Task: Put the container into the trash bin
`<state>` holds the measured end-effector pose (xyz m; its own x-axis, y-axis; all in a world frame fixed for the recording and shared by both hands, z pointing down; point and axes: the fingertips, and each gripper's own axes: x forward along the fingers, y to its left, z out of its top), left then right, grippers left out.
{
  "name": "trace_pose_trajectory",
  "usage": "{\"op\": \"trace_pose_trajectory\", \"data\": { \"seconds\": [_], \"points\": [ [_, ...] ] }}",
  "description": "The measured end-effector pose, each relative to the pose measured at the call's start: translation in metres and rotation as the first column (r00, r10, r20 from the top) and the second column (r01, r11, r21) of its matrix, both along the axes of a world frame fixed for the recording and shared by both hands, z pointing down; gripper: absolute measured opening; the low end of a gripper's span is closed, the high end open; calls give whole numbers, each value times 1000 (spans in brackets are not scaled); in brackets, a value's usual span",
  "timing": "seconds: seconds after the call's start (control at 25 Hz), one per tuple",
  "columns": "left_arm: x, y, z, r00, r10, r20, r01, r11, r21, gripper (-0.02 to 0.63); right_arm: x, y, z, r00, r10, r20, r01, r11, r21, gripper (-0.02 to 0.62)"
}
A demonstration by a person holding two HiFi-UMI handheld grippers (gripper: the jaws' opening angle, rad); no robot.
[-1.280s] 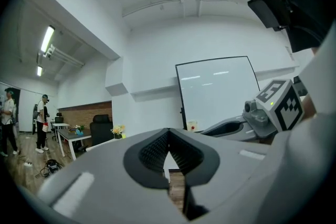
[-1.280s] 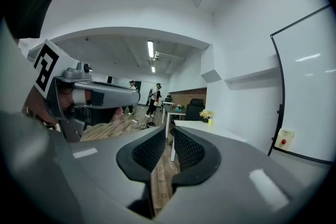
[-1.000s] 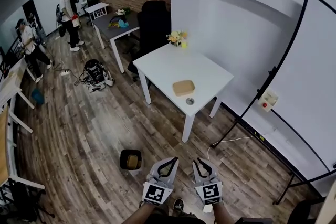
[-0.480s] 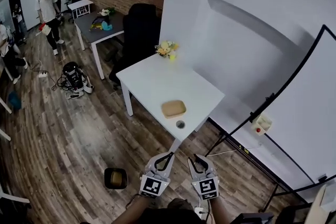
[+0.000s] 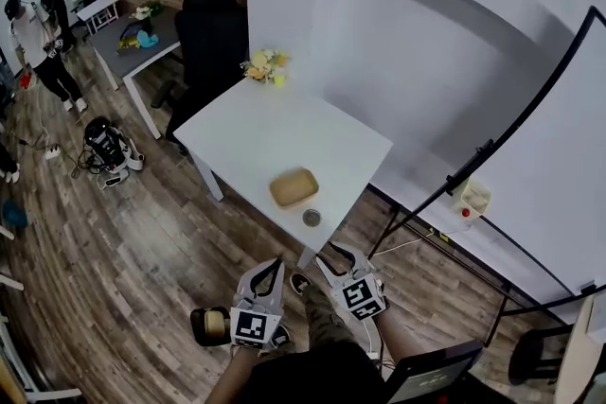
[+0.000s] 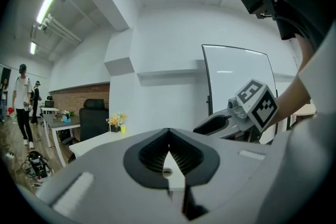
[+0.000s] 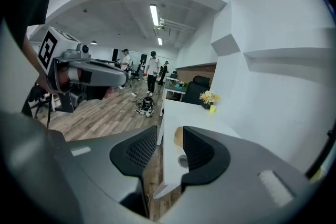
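Note:
A shallow tan container (image 5: 294,187) lies on the white table (image 5: 256,128), near its front corner, with a small round dish (image 5: 311,219) beside it. The black trash bin (image 5: 210,326) stands on the wood floor at lower left, partly hidden by my left gripper (image 5: 273,265), which is shut with nothing in it. My right gripper (image 5: 333,253) hovers short of the table corner; its jaws are opening with nothing between them. In the right gripper view the container (image 7: 178,136) shows through the gap of the right gripper (image 7: 169,131).
A black office chair (image 5: 213,33) and a vase of flowers (image 5: 263,64) are at the table's far side. A whiteboard on a black stand (image 5: 530,166) fills the right. A grey desk (image 5: 133,38), people (image 5: 33,33) and floor equipment (image 5: 106,147) are far left.
Both grippers have moved toward the table, which now looks closer. The right jaws have spread apart. The bin has slid to the lower left, beside my left gripper.

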<state>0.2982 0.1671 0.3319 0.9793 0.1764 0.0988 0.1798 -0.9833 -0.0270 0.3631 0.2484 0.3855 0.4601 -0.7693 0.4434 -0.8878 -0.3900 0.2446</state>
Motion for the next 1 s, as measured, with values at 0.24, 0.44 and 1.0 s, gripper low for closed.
{"op": "trace_pose_trajectory", "data": {
  "seconds": [0.24, 0.44, 1.0],
  "points": [
    [80, -14, 6, 997, -56, 50, 54, 997, 50, -3, 105, -40, 47, 984, -158, 81, 166, 981, -104, 197],
    [130, -21, 15, 992, -120, 42, 116, 989, 91, -3, 173, -70, 114, 914, -402, 51, 394, 854, -340, 222],
    [151, -64, 34, 912, -404, 78, 404, 915, 13, -3, 228, -67, 263, 458, -870, 185, 576, 132, -807, 204]
  ]
}}
